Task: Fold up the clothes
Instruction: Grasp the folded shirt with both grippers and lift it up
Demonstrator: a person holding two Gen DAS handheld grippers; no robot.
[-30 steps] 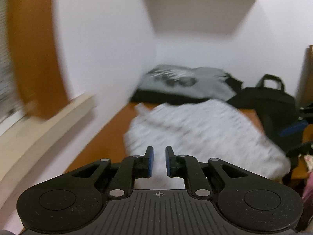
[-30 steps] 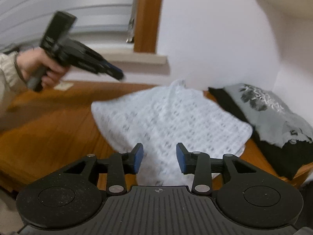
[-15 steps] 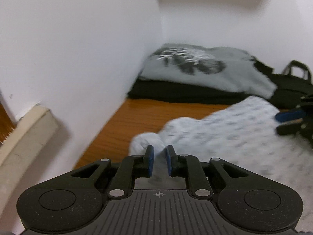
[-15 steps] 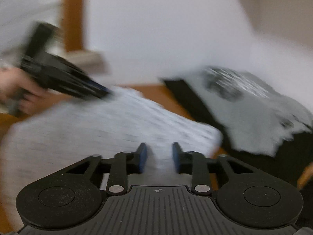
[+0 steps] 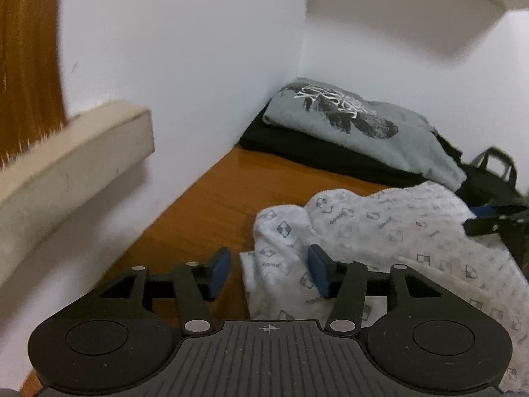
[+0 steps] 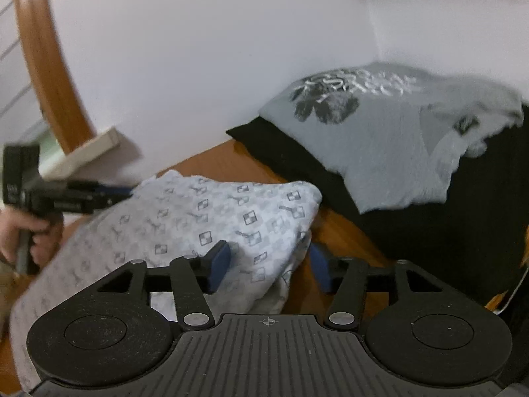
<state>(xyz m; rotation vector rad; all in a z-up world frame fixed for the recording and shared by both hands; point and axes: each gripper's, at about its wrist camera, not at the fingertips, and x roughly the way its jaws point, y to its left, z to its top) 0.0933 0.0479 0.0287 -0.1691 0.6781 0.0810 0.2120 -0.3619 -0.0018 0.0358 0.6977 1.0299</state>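
Close — shirt (image 5: 396, 231) edge beside wall (image 5: 185, 66)

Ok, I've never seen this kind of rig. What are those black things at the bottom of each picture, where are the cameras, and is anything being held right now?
There is no robot arm. A person holds a two-finger claw in each hand, and a fisheye camera on each looks forward along its fingers.

One picture is from the left claw, the other from the right claw. The right view also shows the left claw from outside, gripped by the person's hand.

On the wooden table lies a white patterned garment, partly folded. Behind it, in the corner, a grey printed shirt rests on a black garment.

Both claws are opening. Cloth sits between their blue pads, but the pads do not press on it, so nothing is held.
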